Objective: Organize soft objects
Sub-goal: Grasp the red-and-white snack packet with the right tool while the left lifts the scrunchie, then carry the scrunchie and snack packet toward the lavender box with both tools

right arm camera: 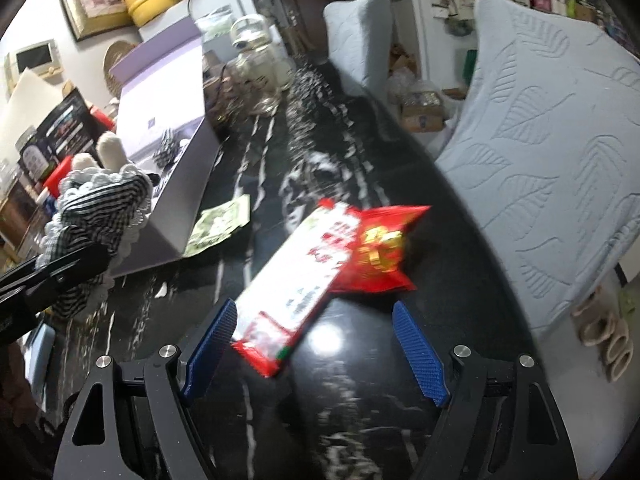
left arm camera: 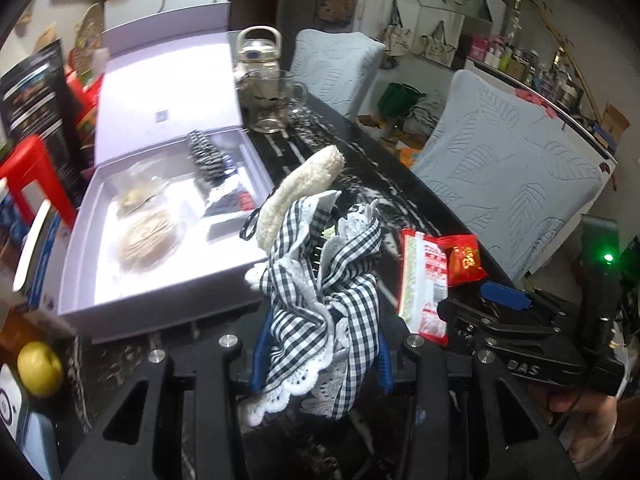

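My left gripper [left arm camera: 320, 360] is shut on a bunched black-and-white checked cloth with white lace trim [left arm camera: 324, 292]. A cream plush ear [left arm camera: 300, 192] sticks up from the cloth. I hold it in the air beside the open lilac box [left arm camera: 160, 292]. The same cloth [right arm camera: 100, 204] shows at the left of the right wrist view. My right gripper [right arm camera: 314, 312] hangs open over the black marble table [right arm camera: 360, 400]. The near end of a long red-and-white packet [right arm camera: 296, 280] lies between its blue pads [right arm camera: 420, 356], untouched. A red packet [right arm camera: 380, 256] rests against it.
Inside the box lie a round beige item [left arm camera: 148, 240] and a checked piece [left arm camera: 206, 154]. Glass jars [left arm camera: 264, 92] stand behind it. A green paper [right arm camera: 220, 224] lies by the box wall. Two grey covered chairs [right arm camera: 540, 160] line the table's right side. A yellow fruit [left arm camera: 40, 368] sits near left.
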The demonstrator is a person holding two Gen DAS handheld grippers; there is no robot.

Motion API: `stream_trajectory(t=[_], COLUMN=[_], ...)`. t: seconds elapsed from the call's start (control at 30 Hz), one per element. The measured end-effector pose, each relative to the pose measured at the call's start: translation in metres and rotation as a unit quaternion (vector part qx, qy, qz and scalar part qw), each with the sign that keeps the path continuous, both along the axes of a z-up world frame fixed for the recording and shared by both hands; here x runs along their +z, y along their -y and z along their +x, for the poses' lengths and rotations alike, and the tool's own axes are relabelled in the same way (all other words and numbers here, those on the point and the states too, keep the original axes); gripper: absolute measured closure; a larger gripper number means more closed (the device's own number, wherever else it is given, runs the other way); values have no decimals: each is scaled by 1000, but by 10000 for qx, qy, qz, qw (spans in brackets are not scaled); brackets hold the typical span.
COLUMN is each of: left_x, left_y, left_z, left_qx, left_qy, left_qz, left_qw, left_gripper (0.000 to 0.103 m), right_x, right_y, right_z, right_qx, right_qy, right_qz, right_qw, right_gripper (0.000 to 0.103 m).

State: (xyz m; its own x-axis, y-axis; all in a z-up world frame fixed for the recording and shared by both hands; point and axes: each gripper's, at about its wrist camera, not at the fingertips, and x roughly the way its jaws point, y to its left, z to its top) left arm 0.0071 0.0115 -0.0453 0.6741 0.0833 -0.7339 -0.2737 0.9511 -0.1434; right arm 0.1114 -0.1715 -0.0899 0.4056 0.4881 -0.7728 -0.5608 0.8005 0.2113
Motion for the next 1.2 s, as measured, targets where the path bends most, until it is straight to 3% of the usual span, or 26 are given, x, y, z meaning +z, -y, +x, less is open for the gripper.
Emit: stream_trajectory(t=[0.3, 0.5, 0.53, 0.63, 0.77, 0.93, 1.2], left_x=[-4, -7, -8, -10, -10, -15, -33], left_y=[-23, -28, -28, -28, -29, -24, -12], left_z=[-19, -24, -24, -27, -31, -37, -50], left_qx=[271, 202, 184, 139, 123, 76, -34], left_qy=[85, 99, 97, 97, 110, 43, -245], left_qz=[-86, -134, -148, -183, -211, -252, -381], left_qw=[9996, 9997, 9997, 9997, 9996, 9996, 9990], left_gripper=[62, 62, 62, 62, 62, 62, 62], right_x=[-15, -25, -25, -24, -22, -17, -16], right_y=[-37, -59, -61, -60, -54, -41, -18], right_z=[2, -4, -6, -11, -19, -42, -76], right_qx=[-510, -572, -548, -487, -313, 53, 404], right_qy=[-81, 322, 386, 467, 394, 277, 188], right_qz=[-521, -1069, -1125, -1114, -1005, -814, -918], right_qw=[9973, 9921, 9914, 9915, 9937, 9963, 9948], right_gripper=[22, 21, 25, 41, 50, 52, 52])
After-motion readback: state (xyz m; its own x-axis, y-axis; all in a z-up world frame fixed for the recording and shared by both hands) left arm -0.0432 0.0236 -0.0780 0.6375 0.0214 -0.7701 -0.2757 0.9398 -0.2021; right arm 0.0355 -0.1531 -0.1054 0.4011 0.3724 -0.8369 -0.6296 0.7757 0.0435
